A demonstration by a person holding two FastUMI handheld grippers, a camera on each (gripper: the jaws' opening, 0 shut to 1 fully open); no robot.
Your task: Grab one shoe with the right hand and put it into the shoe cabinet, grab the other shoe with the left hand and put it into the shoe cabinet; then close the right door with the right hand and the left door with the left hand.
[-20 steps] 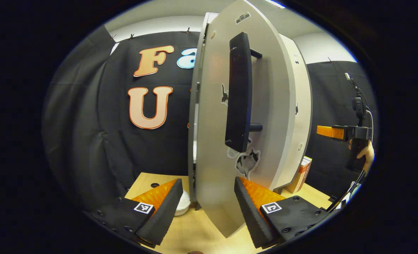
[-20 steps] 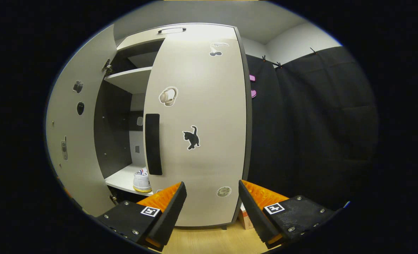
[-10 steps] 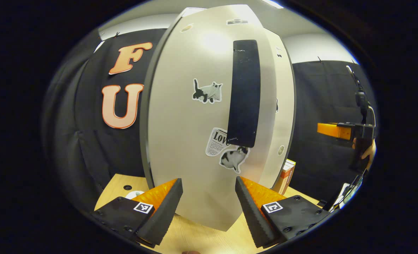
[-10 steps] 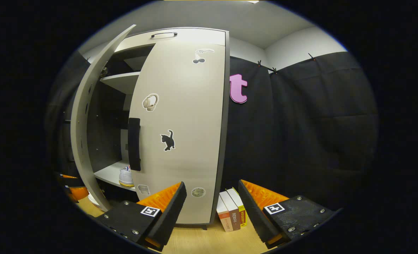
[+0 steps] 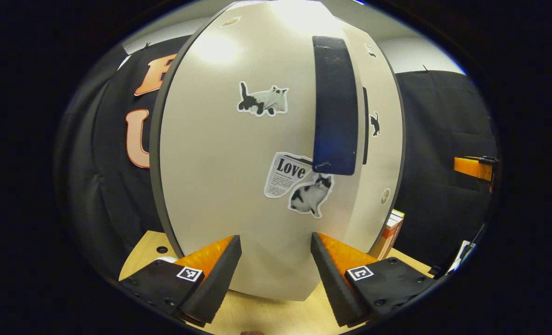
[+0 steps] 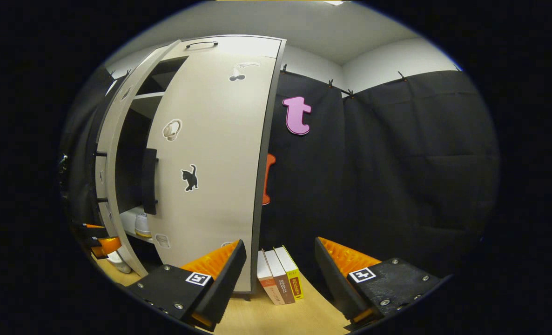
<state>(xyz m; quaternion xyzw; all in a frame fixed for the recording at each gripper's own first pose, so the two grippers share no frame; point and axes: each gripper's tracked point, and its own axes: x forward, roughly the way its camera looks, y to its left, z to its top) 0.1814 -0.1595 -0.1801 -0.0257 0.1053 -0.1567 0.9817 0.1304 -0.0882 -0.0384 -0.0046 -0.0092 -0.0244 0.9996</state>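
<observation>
The left door (image 5: 238,186) has swung nearly shut, filling frame centre before the open, empty left gripper (image 5: 274,260); the right gripper (image 6: 279,265) is open and empty too.

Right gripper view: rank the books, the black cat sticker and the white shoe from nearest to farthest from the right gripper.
1. Books: upright on the table, just ahead of the right gripper.
2. Black cat sticker: up left, on the right door.
3. White shoe: farthest left, on a shelf inside the cabinet.

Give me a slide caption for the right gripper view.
Open tongs face a shoe cabinet, left door ajar.
</observation>
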